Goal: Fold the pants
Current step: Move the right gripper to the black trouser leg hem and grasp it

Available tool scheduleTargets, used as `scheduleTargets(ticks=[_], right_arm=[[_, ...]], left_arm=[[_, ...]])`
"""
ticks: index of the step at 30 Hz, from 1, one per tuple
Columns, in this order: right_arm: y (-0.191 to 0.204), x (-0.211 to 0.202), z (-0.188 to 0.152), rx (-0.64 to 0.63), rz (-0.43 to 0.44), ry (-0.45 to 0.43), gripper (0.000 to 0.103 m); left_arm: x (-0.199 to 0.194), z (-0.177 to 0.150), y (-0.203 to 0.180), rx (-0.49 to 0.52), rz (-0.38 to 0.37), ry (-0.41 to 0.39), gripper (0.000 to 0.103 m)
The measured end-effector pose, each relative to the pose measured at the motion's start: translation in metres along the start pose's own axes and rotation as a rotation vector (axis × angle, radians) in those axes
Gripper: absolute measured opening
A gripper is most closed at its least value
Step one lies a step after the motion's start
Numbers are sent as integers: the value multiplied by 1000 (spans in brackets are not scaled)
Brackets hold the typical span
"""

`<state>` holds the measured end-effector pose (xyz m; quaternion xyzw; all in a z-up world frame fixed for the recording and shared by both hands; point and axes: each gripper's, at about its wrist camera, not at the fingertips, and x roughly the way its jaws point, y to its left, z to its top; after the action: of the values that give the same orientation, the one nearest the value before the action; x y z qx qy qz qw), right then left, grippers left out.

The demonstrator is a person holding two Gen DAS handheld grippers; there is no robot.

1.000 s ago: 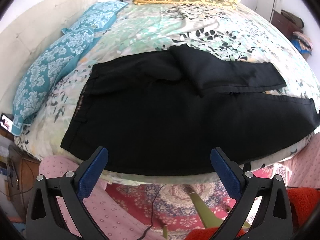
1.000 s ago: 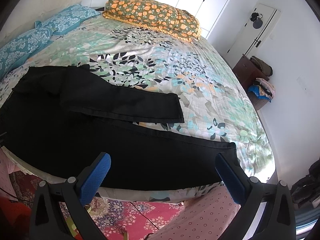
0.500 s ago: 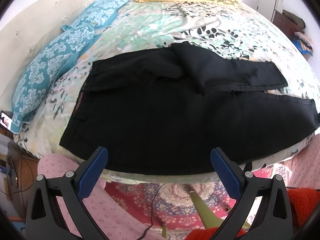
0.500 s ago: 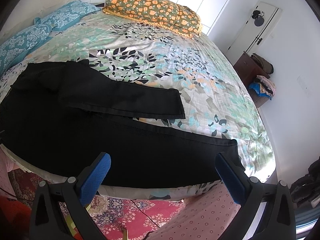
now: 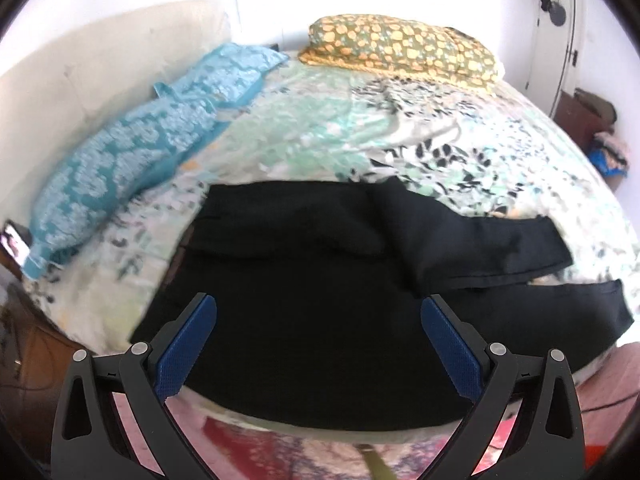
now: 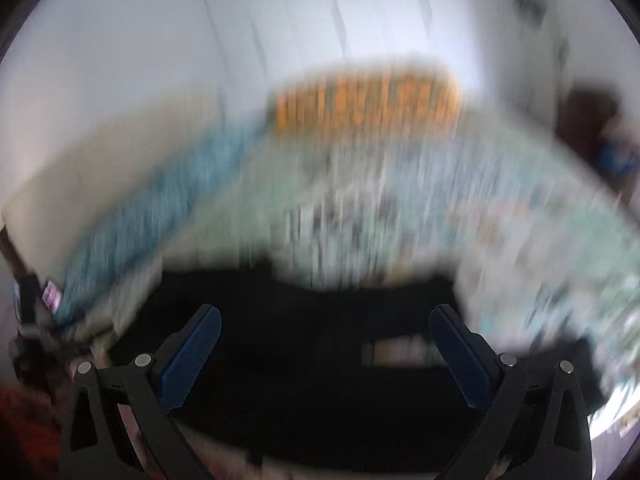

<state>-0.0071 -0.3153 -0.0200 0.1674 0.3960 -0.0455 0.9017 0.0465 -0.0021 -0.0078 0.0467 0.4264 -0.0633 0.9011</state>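
Black pants (image 5: 312,280) lie flat along the near edge of a bed with a floral cover (image 5: 360,128), waistband at the left, legs running right. The far leg is folded back on itself (image 5: 480,244); the near leg reaches the bed's right edge (image 5: 580,312). My left gripper (image 5: 318,312) is open and empty, over the near part of the pants. The right wrist view is heavily motion-blurred; the pants show as a dark mass (image 6: 320,352). My right gripper (image 6: 325,320) is open and empty above them.
Two teal patterned pillows (image 5: 132,160) lie along the white headboard (image 5: 80,76) at left. A yellow-spotted pillow (image 5: 400,48) is at the far side. A phone (image 5: 12,242) sits at far left. A red patterned rug (image 5: 280,452) lies below the bed edge.
Both grippers have tipped up and moved closer over the pants. The right gripper swung fast to the left, blurring its view. Both stay open; the pants have not moved.
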Motion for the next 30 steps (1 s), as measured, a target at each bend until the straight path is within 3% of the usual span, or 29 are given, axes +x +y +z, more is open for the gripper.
scheduleTargets(ticks=[1, 6, 8, 11, 13, 18, 23, 24, 26, 28, 30], right_arm=[[-20, 25, 5, 26, -6, 72, 103], [-123, 98, 55, 182, -53, 160, 103], [-154, 128, 79, 235, -16, 204, 103], [-177, 174, 105, 292, 28, 298, 103], [-178, 196, 114, 263, -2, 332, 102], [-182, 239, 116, 156, -66, 444, 82], [-184, 261, 103, 133, -86, 514, 56], [-183, 261, 102, 110, -105, 508, 52], [-177, 256, 105, 49, -153, 481, 11], [-171, 242, 121, 4, -136, 420, 9], [-167, 216, 152, -90, -195, 304, 9]], left_arm=[[3, -1, -1, 7, -19, 18, 102], [10, -23, -9, 75, -21, 81, 102], [14, -30, -9, 76, -10, 109, 102], [20, -32, -4, 47, 3, 141, 102], [22, -28, -2, 29, 11, 143, 102], [30, -26, -3, 31, 28, 165, 102], [43, -30, -11, 56, 33, 212, 102], [46, -30, -13, 61, 35, 220, 102], [50, -31, -17, 73, 36, 231, 102], [53, -31, -23, 88, 40, 243, 102], [53, -31, -28, 105, 42, 245, 102]])
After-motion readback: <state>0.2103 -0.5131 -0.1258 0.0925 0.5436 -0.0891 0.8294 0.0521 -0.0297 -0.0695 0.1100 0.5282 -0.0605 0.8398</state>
